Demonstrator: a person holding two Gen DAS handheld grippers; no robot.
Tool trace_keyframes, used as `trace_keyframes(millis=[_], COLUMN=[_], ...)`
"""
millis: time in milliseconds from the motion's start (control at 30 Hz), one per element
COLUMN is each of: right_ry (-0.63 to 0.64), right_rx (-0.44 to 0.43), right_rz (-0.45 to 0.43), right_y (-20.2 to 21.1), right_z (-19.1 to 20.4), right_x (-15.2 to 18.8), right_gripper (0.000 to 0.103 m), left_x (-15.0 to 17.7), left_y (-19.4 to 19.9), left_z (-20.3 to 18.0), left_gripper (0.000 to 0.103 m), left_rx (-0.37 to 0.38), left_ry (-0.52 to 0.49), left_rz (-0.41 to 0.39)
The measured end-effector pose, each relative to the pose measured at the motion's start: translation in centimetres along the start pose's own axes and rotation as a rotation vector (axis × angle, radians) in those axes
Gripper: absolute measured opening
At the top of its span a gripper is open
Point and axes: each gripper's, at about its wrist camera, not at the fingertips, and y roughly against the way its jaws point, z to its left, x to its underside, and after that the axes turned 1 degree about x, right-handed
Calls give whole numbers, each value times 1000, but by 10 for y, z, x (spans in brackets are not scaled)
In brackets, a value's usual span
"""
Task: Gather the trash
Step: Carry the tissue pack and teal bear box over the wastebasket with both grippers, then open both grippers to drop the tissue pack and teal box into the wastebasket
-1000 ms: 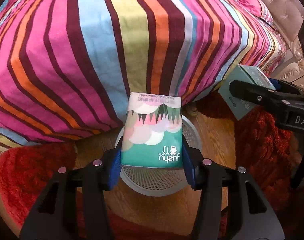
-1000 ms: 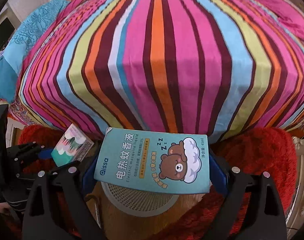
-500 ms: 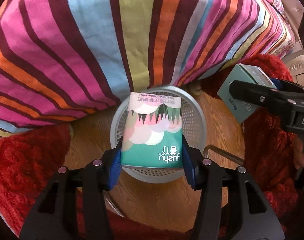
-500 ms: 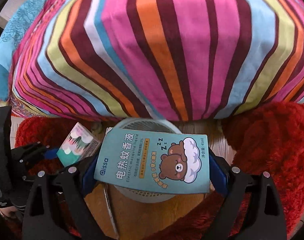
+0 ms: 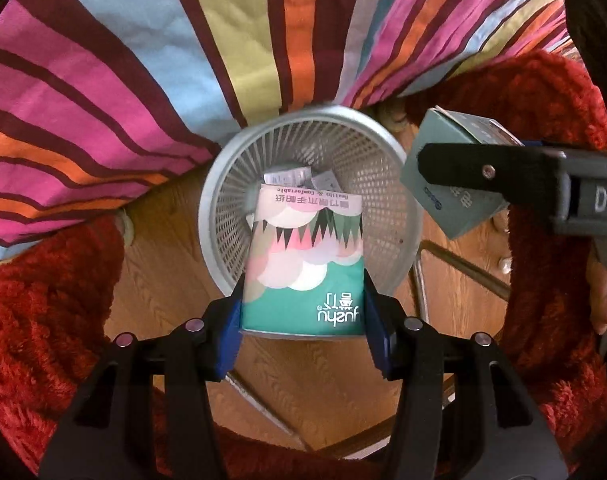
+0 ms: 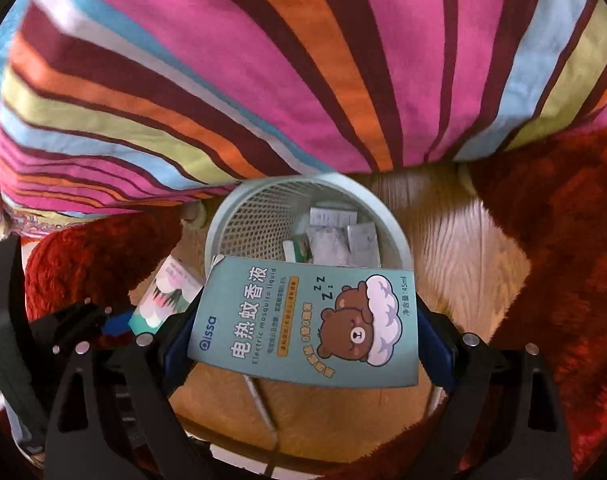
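My left gripper (image 5: 303,316) is shut on a green and pink tissue pack (image 5: 303,264) and holds it over the near rim of a pale mesh waste basket (image 5: 223,216). My right gripper (image 6: 303,344) is shut on a teal mosquito-liquid box (image 6: 307,320) with a bear picture, held over the basket's near rim (image 6: 391,232). Several small packets (image 6: 335,244) lie in the basket. The teal box (image 5: 451,208) and the right gripper's finger also show at the right of the left wrist view; the tissue pack (image 6: 163,296) shows at the left of the right wrist view.
A bed with a striped cover (image 5: 183,60) overhangs the basket's far side. Red shaggy rugs (image 5: 43,300) (image 6: 563,260) lie on both sides on the wooden floor (image 5: 163,272). Thin metal bars (image 5: 463,268) run below the basket.
Both grippers have tilted downward and moved in over the basket with their items still held. The basket's inside and the packets in it have come into view.
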Motion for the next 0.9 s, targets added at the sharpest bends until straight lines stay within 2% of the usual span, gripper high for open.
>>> trace_keyframes(millis=[500,900], right_ry=[-164,-191], right_rx=[-18,-12], right_rz=[173,228], right_y=[-52,-68], right_z=[-27,-31], right_x=[-11,-11], right_gripper=[87,87], left_x=[-16,-18], left_y=[-53,-68], left_z=[1,4], left_gripper=[51,51], left_rx=[12,40], left_ry=[50,76], left_rz=[167,227])
